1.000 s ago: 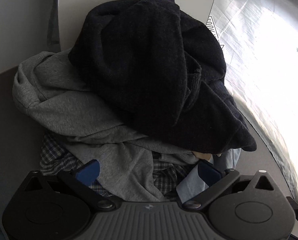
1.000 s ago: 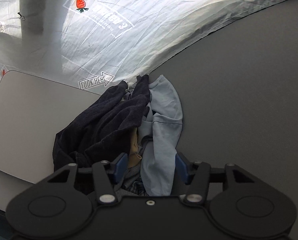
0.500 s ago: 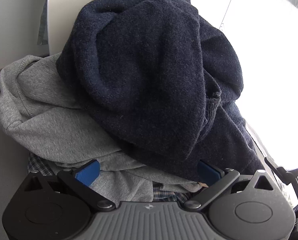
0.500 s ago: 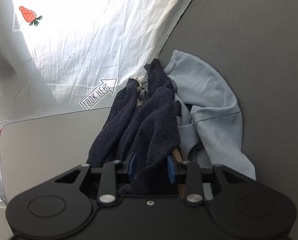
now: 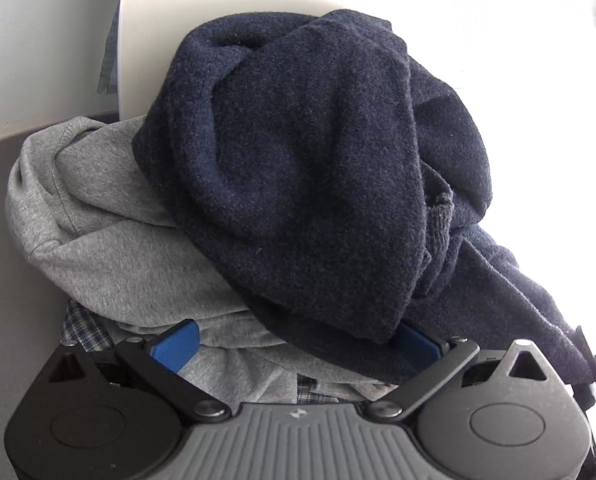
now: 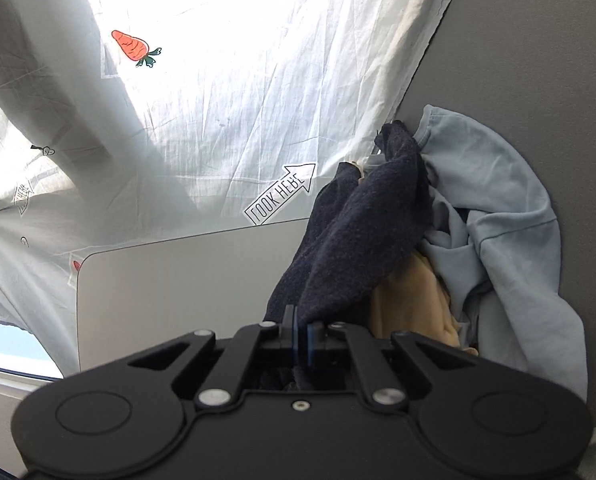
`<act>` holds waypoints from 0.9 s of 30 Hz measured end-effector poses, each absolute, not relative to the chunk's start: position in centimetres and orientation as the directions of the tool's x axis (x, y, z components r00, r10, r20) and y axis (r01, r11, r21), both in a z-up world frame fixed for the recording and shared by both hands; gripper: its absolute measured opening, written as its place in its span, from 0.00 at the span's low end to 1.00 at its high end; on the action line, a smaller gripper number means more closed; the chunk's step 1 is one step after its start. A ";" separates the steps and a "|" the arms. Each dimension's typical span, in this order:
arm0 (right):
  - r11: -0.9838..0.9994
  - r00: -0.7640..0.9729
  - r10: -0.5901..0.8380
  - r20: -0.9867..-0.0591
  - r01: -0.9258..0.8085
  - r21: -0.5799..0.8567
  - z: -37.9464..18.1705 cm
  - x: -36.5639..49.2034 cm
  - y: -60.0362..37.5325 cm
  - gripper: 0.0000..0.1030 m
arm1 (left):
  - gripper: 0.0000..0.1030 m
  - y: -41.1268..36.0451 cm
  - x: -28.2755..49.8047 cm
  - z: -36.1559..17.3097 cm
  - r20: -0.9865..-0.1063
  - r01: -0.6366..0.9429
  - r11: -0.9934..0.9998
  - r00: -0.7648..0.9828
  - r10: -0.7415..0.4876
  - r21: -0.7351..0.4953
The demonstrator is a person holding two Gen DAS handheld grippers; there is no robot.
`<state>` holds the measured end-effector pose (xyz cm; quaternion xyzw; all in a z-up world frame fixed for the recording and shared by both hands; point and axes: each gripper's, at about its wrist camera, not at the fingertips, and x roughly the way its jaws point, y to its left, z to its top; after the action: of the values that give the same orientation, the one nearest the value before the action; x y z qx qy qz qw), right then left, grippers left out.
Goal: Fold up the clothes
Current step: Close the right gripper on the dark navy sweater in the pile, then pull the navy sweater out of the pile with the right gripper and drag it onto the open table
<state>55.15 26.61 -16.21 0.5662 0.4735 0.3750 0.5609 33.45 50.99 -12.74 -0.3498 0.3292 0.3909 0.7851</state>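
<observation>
Now navy sweater [image 6: 361, 240] pinched between right tongs [image 6: 300, 334].

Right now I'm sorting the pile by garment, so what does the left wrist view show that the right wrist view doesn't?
Only the left wrist view shows the grey jersey hoodie, the blue-and-white checked shirt beneath it, and the open left gripper. Only the right wrist view shows the pale blue T-shirt, the tan garment, the carrot-print white sheet and the right gripper shut on the sweater. Both show the dark navy knitted sweater.
</observation>
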 end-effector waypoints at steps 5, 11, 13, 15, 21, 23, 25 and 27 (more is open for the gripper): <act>0.003 0.336 0.942 0.000 -0.007 1.000 -11.9 53.4 22.1 0.04 | 0.99 47.1 32.5 -10.3 -0.754 -0.801 0.514 0.534 0.382 -0.308; 0.010 0.452 0.891 0.031 -0.088 0.996 -9.2 50.6 13.0 0.04 | 0.99 41.4 31.2 -7.8 -0.737 -0.742 0.610 0.572 0.360 -0.278; 0.021 0.491 0.871 0.031 -0.099 0.995 -8.8 49.3 9.4 0.04 | 0.99 39.0 30.3 -7.3 -0.737 -0.720 0.636 0.585 0.338 -0.278; 0.035 0.526 0.850 0.029 -0.111 0.993 -8.4 47.9 5.9 0.04 | 0.99 36.3 29.6 -7.3 -0.740 -0.698 0.661 0.593 0.317 -0.276; 0.157 0.663 0.748 -0.019 -0.149 0.976 -7.4 42.8 -8.2 0.04 | 0.99 27.4 26.8 -7.5 -0.754 -0.632 0.726 0.608 0.249 -0.269; 0.207 0.723 0.689 -0.053 -0.127 0.970 -7.6 41.0 -13.8 0.04 | 0.99 24.3 25.9 -7.6 -0.759 -0.609 0.747 0.611 0.226 -0.268; 0.251 0.774 0.627 -0.094 -0.087 0.964 -8.1 39.1 -19.0 0.04 | 0.99 21.1 25.0 -7.6 -0.764 -0.582 0.768 0.614 0.200 -0.267; 0.309 0.827 0.543 -0.147 -0.035 0.950 -8.6 36.7 -25.2 0.04 | 0.99 18.2 24.6 -7.6 -0.768 -0.552 0.791 0.617 0.173 -0.265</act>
<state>36.69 -25.19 -8.58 0.5574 0.2281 0.1861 0.7763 24.56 18.15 -7.60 -0.2461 0.3841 0.2095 0.8649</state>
